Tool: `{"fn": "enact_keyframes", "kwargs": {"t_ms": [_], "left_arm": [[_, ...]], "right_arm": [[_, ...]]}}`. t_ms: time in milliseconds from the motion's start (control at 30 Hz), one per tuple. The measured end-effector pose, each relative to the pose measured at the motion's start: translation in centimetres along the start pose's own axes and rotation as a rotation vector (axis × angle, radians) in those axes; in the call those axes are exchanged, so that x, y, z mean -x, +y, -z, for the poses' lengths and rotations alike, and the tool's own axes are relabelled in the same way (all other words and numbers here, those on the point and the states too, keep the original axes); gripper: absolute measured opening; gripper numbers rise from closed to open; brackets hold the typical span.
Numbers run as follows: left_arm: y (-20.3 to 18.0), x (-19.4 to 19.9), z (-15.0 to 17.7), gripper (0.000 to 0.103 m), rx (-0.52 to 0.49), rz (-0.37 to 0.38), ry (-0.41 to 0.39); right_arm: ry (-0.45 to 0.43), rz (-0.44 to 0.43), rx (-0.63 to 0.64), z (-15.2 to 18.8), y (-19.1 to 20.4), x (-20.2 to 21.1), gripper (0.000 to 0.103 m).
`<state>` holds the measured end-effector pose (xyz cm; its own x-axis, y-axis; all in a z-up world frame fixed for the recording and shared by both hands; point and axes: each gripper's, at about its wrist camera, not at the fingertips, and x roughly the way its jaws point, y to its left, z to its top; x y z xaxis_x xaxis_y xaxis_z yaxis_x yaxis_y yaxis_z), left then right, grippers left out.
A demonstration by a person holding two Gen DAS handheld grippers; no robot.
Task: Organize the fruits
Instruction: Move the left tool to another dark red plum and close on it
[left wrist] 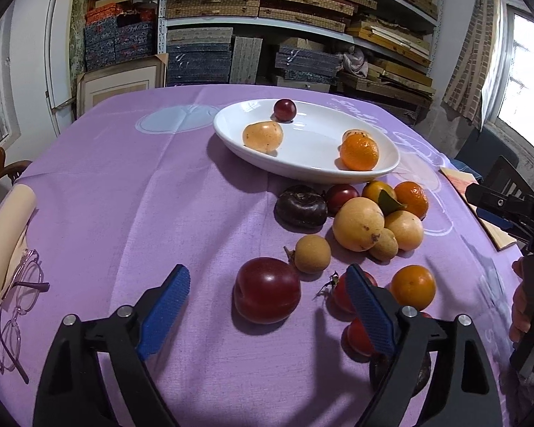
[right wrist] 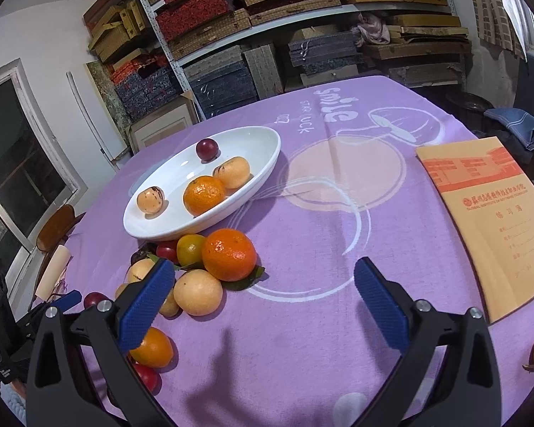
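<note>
Left tool (left wrist: 267, 316) spread wide, empty. Large round dark-red plum (left wrist: 267, 290) between pads, nearer than right tool (right wrist: 263, 306), likewise spread.

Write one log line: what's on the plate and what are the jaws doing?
white plate: four fruits | left gripper: open above big red plum | right gripper: open, empty | most fruit on purple cloth

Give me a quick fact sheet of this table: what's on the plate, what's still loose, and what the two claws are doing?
Surface: purple tablecloth
Plate: white oval plate, far side of the fruit pile
On plate: small dark red plum, mandarin, two pale orange fruits
Loose fruit: a heap on the cloth near the plate, including a big red plum
Left gripper: open, big red plum between its fingers, not pinched
Right gripper: open, empty
Other items: eyeglasses, yellow booklet
</note>
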<state>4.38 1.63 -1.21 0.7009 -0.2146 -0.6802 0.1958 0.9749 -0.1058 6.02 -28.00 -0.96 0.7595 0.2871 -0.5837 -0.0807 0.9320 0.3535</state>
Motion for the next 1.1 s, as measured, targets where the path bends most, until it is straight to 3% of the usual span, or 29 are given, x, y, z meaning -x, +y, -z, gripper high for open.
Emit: {"fn": "enact_keyframes", "kwargs": {"t_ms": [67,200,433,633,1100], "left_arm": [[0.0,-0.3,-0.1,0.077,-0.001,0.021,0.017],[0.4,-0.7,-0.2,0.077,0.029,0.014,0.034],[1.2,-1.6,-0.2,0.076,0.069,-0.065,0.079],[1.7,-1.8,-0.1,0.060,0.057,-0.137,0.105],[2.3,-1.3,0.4,0.048,0.064,-0.090,0.108]], "right_arm": [[0.004,0.003,0.002,0.1,0.0,-0.1,0.099],[0.003,0.002,0.000,0.1,0.0,-0.2,0.099],[0.011,0.003,0.004,0.2,0.1,-0.4,0.099],[0.014,0.004,0.001,0.2,0.1,-0.4,0.099],[0.047,-0.026,0.032,0.3,0.6,-0.7,0.099]]}}
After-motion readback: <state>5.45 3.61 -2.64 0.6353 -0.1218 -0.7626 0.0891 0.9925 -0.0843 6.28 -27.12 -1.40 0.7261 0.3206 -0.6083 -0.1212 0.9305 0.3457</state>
